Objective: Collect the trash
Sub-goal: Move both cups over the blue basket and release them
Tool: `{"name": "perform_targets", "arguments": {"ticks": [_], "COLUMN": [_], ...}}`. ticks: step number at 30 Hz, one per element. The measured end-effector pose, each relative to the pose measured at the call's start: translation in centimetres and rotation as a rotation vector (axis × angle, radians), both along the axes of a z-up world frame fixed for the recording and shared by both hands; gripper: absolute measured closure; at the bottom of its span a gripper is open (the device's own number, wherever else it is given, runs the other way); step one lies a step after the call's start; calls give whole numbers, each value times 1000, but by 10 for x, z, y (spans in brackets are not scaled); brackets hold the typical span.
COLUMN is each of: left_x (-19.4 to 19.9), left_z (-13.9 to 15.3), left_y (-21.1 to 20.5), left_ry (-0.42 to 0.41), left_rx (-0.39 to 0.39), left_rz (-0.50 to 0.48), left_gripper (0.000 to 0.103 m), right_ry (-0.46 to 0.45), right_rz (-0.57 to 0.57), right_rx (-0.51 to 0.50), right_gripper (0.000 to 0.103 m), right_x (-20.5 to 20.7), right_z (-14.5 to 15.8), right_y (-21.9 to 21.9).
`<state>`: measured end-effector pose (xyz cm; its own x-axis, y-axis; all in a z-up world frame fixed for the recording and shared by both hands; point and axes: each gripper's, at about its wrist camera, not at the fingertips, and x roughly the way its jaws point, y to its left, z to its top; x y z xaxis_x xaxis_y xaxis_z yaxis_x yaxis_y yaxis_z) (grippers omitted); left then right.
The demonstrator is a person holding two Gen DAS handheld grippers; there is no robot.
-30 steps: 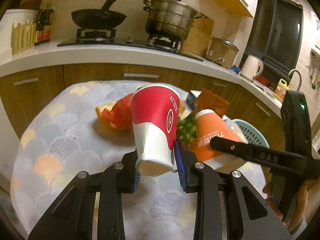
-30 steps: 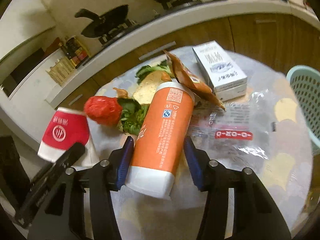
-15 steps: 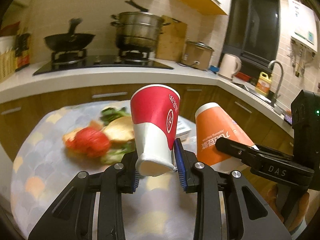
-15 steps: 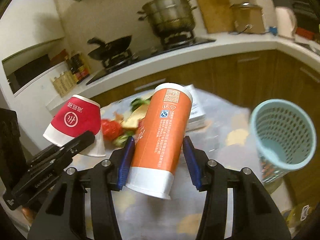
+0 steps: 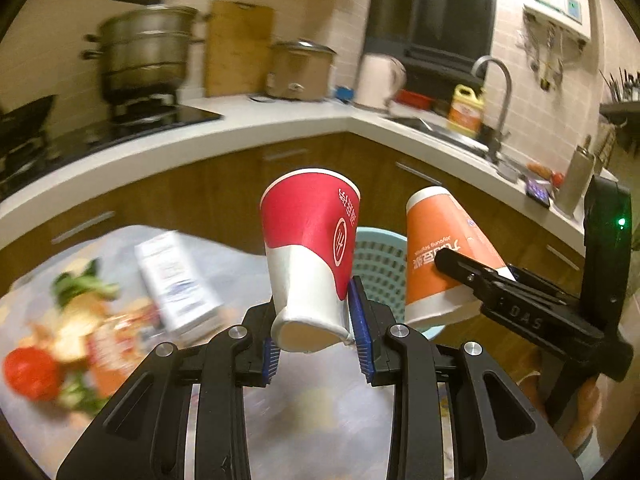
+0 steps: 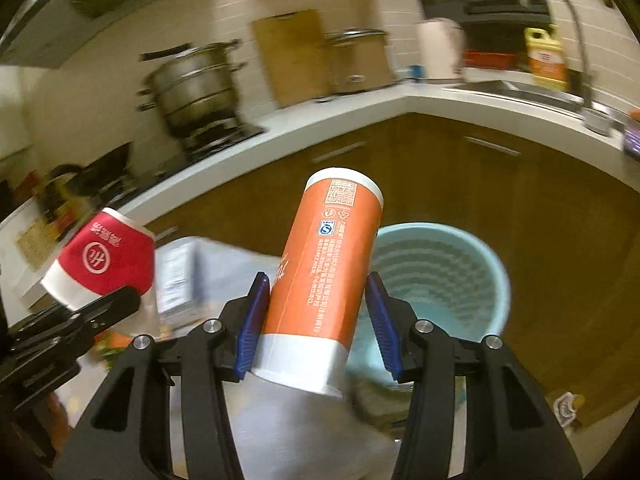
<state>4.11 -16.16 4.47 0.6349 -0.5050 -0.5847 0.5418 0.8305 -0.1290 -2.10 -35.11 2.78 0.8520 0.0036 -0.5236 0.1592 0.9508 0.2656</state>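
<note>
My left gripper (image 5: 316,344) is shut on a red and white paper cup (image 5: 312,248), held in the air above the table's right side. My right gripper (image 6: 316,328) is shut on a tall orange and white cup (image 6: 324,276), also lifted. A light blue mesh waste basket (image 6: 448,276) stands just beyond the table edge, right behind both cups; it also shows in the left wrist view (image 5: 376,264). The orange cup (image 5: 440,256) and right gripper appear at the right of the left wrist view. The red cup (image 6: 104,264) appears at the left of the right wrist view.
On the round patterned table (image 5: 312,412) lie a white carton (image 5: 176,280), greens, bread and a red tomato-like lump (image 5: 30,372), all blurred. Wooden cabinets and a white counter (image 5: 240,136) with pots, kettle and sink curve behind.
Both grippers have swung right with their cups, away from the food scraps. The blue basket has come into the middle of both views, directly behind the cups.
</note>
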Motion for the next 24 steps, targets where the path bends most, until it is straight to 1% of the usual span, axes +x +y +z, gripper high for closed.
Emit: {"name": "perform_targets", "arguments": {"ticks": [3,6,9,14,17,18,19,21,24], "left_x": [18,35,54,82,87,89,89,87,84], "left_z": [-17,-41,-65,-100,-111,-116,-118,-120,-121], "left_y": [-34,-67,-95,-127,-140,-145,-146,-147,-148], "left_ry": [45,88,151,237,260,264,267,257,252], "left_rx": [17,54,83,121,128,137,144,152,157], "left_rz": [-35,-52,-52,-50,-47,-46,-44,-40,-45], "left_gripper": [74,74,74,73,72,68,57,50,49], "right_ry": [32,84,137,197,233,243,250,260,261], "right_rz": [-65,-113,-131,-154,-164,-172,-179,-186,-195], "right_rx": [-11,10,41,89,110,115,118,139,146], "right_gripper": [57,57,57,56,54,52,51,51,50], "right_x": [10,21,34,56,65,67,67,67,63], "right_z": [-16,-40,-63,-94,-109,-114,-117,-124,-128], "right_y": [-27,-56,-77,-100,-107,-110,-113,-120,-126]}}
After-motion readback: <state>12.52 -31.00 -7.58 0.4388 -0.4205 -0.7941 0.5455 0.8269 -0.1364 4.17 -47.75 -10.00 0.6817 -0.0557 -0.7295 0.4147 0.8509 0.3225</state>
